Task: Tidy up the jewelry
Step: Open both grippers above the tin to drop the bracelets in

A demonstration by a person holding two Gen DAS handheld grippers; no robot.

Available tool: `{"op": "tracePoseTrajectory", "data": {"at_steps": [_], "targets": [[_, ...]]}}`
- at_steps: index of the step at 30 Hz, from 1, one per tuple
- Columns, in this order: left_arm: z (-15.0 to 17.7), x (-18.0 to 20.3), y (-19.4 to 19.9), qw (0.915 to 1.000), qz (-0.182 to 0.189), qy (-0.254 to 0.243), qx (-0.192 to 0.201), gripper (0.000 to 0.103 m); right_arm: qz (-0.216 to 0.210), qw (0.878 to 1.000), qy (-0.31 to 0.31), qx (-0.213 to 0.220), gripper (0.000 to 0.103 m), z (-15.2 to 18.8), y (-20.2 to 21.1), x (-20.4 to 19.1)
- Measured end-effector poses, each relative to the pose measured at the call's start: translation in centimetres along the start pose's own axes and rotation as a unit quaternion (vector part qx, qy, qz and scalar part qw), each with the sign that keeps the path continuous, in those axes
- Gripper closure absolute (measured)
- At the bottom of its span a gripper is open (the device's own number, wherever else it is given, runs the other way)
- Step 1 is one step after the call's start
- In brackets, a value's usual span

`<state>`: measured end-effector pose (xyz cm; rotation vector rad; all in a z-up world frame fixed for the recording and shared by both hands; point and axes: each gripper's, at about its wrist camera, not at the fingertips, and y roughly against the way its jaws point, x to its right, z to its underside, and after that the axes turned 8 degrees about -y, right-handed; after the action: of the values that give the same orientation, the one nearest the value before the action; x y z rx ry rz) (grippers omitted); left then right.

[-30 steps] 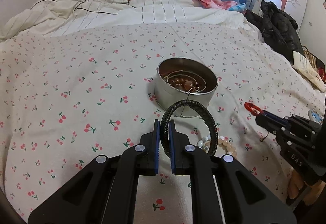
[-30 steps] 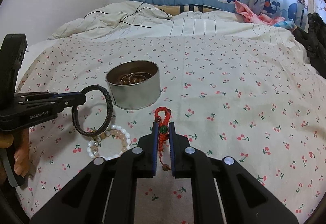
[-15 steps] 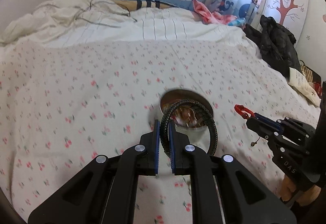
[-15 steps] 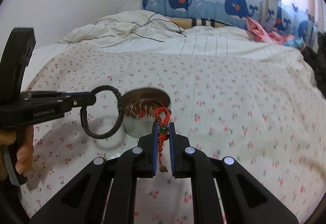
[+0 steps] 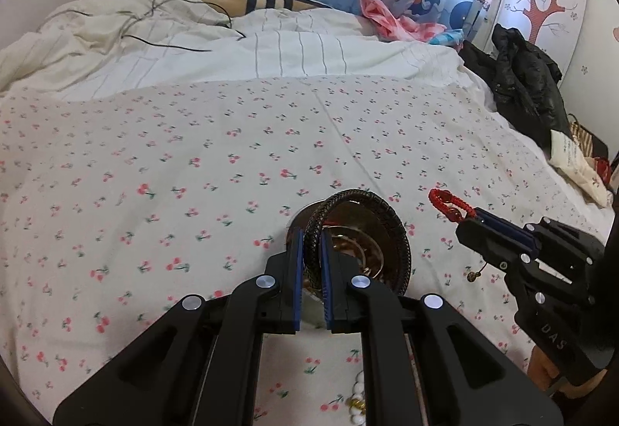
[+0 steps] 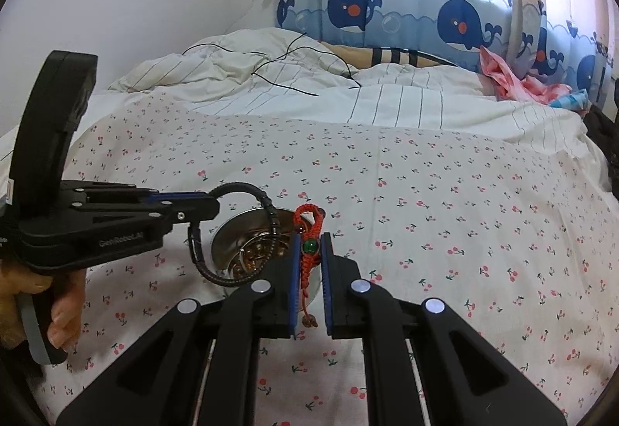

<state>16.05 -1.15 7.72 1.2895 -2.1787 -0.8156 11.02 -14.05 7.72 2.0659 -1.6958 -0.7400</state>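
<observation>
My left gripper (image 5: 310, 232) is shut on a black braided bracelet (image 5: 398, 232), whose loop hangs over the round metal tin (image 5: 359, 228). The tin (image 6: 247, 228) sits on the cherry-print sheet with bangles and brown beads inside. A red cord bracelet (image 6: 309, 255) with a green bead is clamped in my right gripper (image 6: 310, 238), just right of the tin. From the left wrist view the right gripper (image 5: 474, 219) holds the red cord bracelet (image 5: 448, 201) to the right of the tin. The left gripper (image 6: 211, 205) and its black bracelet (image 6: 267, 205) show above the tin's left rim.
A white bead bracelet (image 5: 358, 406) lies on the sheet near the bottom edge. A crumpled striped duvet (image 5: 193, 39) with a black cable fills the far bed. Black clothing (image 5: 522, 85) and a paper bag lie at the right. A hand (image 6: 62, 310) grips the left handle.
Both grippers rose and moved toward the tin with their bracelets; the black loop now hangs over the tin's mouth. The white bead bracelet slid toward the bottom of the left view.
</observation>
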Motion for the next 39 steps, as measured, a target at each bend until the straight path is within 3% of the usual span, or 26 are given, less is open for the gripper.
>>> {"op": "tracePoseTrajectory", "data": {"at_steps": [11,19,31,36,37,38,39], "targets": [[-0.8,0.3,-2.3,0.9998,0.015,0.004,-0.009,0.095,-0.011,1.0,0.002,0.0,0.092,-0.5,-1.0,-0.9],[-0.4,-0.1,-3.7,0.9996,0.0,0.01,-0.027,0.095,-0.026,1.0,0.006,-0.012,0.092,-1.4,-3.1,-1.6],[-0.3,-0.7,-3.7,0.9989,-0.011,0.019,-0.042,0.092,-0.03,0.998,0.008,-0.062,0.092,-0.4,-6.9,-2.4],[-0.3,-0.6,-3.4,0.9989,-0.001,0.021,-0.042,0.082,-0.027,0.996,-0.003,-0.088,0.092,0.2,-8.1,-1.9],[-0.3,-0.5,-3.2,0.999,-0.008,0.02,-0.04,0.075,-0.027,0.995,-0.004,-0.093,0.092,0.3,-8.3,-1.9],[-0.4,-0.5,-3.1,0.9989,-0.018,0.019,-0.038,0.056,-0.029,0.995,-0.004,-0.1,0.091,0.4,-8.5,-1.9],[-0.5,-0.6,-2.8,0.999,-0.024,0.021,-0.032,0.048,-0.032,0.994,-0.005,-0.101,0.081,0.5,-8.5,-1.9]]}}
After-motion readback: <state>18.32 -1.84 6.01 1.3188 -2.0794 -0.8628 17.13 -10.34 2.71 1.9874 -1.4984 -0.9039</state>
